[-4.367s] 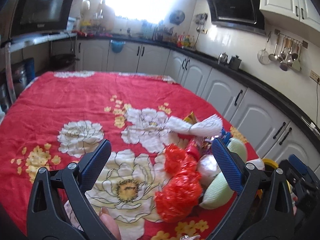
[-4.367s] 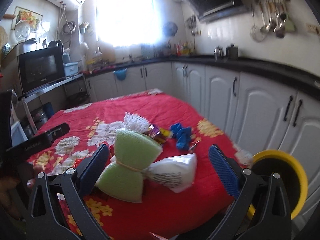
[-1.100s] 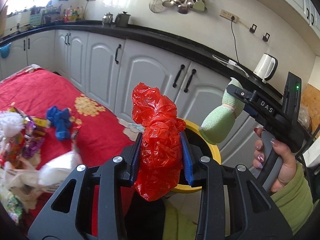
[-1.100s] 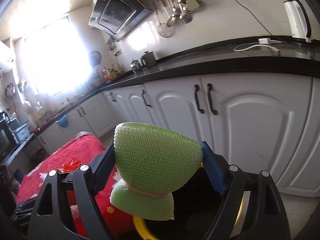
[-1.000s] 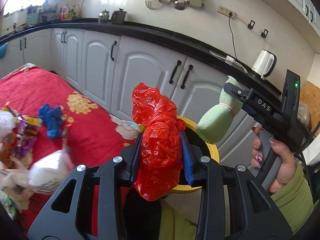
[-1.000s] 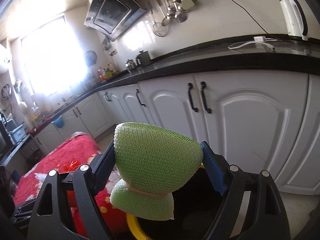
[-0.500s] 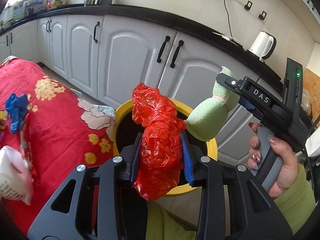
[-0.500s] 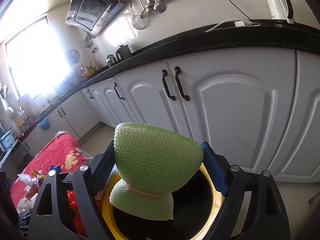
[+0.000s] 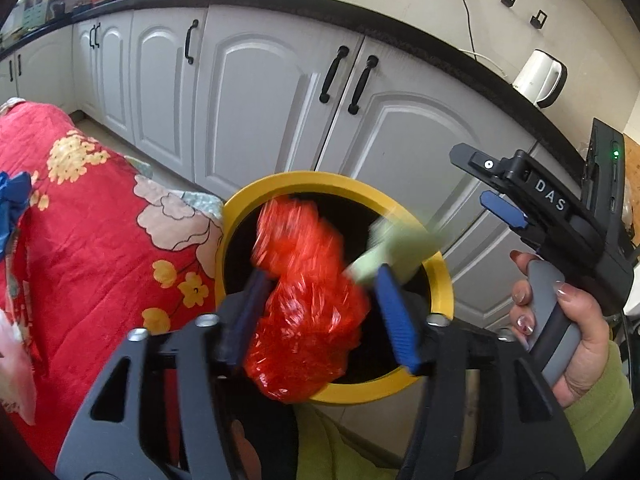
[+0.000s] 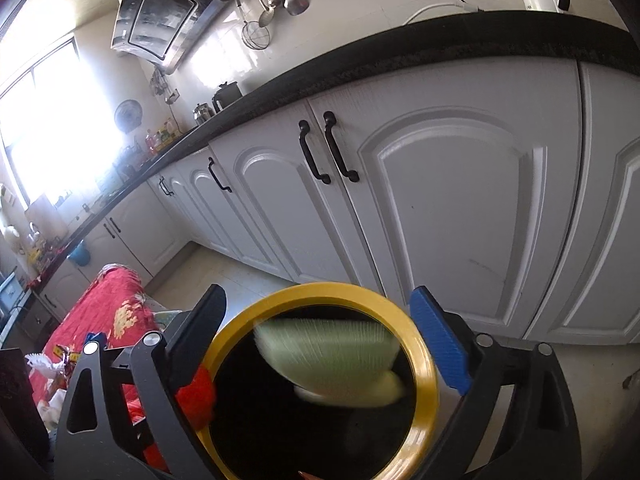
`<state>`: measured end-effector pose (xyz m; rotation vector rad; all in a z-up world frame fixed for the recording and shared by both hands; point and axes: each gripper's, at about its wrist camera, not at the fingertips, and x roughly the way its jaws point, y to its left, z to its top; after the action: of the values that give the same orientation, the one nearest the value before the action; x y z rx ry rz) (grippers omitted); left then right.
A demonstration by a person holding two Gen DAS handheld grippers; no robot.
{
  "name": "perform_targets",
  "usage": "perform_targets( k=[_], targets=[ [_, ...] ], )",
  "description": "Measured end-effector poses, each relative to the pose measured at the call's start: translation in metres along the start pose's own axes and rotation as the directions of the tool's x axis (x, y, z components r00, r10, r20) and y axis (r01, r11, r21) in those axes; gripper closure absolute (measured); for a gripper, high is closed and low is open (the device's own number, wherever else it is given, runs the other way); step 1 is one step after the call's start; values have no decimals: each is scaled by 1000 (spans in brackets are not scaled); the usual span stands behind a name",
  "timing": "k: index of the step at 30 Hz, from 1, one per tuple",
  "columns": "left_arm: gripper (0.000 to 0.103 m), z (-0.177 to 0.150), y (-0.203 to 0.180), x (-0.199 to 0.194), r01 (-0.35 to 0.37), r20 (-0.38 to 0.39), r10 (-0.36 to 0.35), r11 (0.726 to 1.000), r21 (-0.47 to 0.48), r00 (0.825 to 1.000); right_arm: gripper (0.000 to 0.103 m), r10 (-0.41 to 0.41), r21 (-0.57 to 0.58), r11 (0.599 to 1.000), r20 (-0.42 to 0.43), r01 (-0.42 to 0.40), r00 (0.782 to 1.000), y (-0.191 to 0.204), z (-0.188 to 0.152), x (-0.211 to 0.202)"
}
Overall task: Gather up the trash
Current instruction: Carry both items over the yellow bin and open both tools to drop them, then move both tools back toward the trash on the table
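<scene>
A yellow-rimmed bin (image 9: 280, 182) with a black inside stands on the floor by the table corner; it also shows in the right wrist view (image 10: 424, 364). My left gripper (image 9: 320, 312) is open above it, and the red plastic bag (image 9: 308, 300) is blurred, dropping between its fingers. My right gripper (image 10: 318, 344) is open over the bin, and the green mesh scrubber (image 10: 332, 354) is blurred, falling into it. The scrubber (image 9: 394, 248) also shows in the left wrist view, below the right gripper (image 9: 504, 204).
The table with the red flowered cloth (image 9: 80, 240) lies left of the bin, with blue trash (image 9: 12, 200) and a white bag (image 9: 12, 364) on it. White cabinet doors (image 10: 460, 220) under a black counter stand close behind the bin. A kettle (image 9: 540, 78) sits on the counter.
Both grippers have opened above the bin. The red bag and the green scrubber have left the fingers and are falling. Both cameras tilted further down over the bin.
</scene>
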<state>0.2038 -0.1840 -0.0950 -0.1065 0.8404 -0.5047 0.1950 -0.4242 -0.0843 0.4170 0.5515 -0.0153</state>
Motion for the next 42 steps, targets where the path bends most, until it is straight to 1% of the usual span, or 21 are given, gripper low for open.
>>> perform_targets(
  k=[1,2,5,7,9,13,19,22,29,34,38,42],
  targets=[
    [43,-1,1,1,-4,-3,4,1000,-2,1000,11,-1,2,1000,-2,1,1000,-1,0,0],
    [36,-2,2,1,-5,-6,5,1000,-4,1000,11,0,6,1000,-4,0,1000,-2,-1,0],
    [24,-2,7,-1,-6,-1,6,1000,-16,1000,11,2,6,1000,-7,-2,1000,-1,0,0],
    [20,-3,10,-3,-10,3,10,1000,-24,1000,10,3,3,1000,-8,-3,1000,-1,0,0],
    [12,-4,14,-8,-16,8,17,999,-34,1000,10,4,-5,1000,-9,-4,1000,1,0,-1],
    [11,-5,23,-22,-40,33,42,997,-59,999,10,10,-27,1000,-6,-10,1000,7,1,-4],
    [11,2,35,-51,-101,89,108,992,-82,990,9,41,-59,997,11,-41,999,25,5,-15],
    [11,6,44,-70,-135,131,146,987,-93,981,9,67,-72,995,20,-65,998,35,8,-21],
    [11,14,65,-106,-176,204,203,974,-142,958,8,148,-111,983,26,-144,989,65,11,-37],
    [11,15,75,-131,-200,247,235,967,-158,940,8,219,-153,965,11,-214,976,94,8,-46],
    [11,15,84,-146,-210,266,252,962,-176,930,7,268,-191,945,-12,-265,963,117,3,-52],
    [11,12,93,-160,-222,283,271,956,-193,920,7,296,-228,927,-35,-296,954,139,-8,-58]
  ],
)
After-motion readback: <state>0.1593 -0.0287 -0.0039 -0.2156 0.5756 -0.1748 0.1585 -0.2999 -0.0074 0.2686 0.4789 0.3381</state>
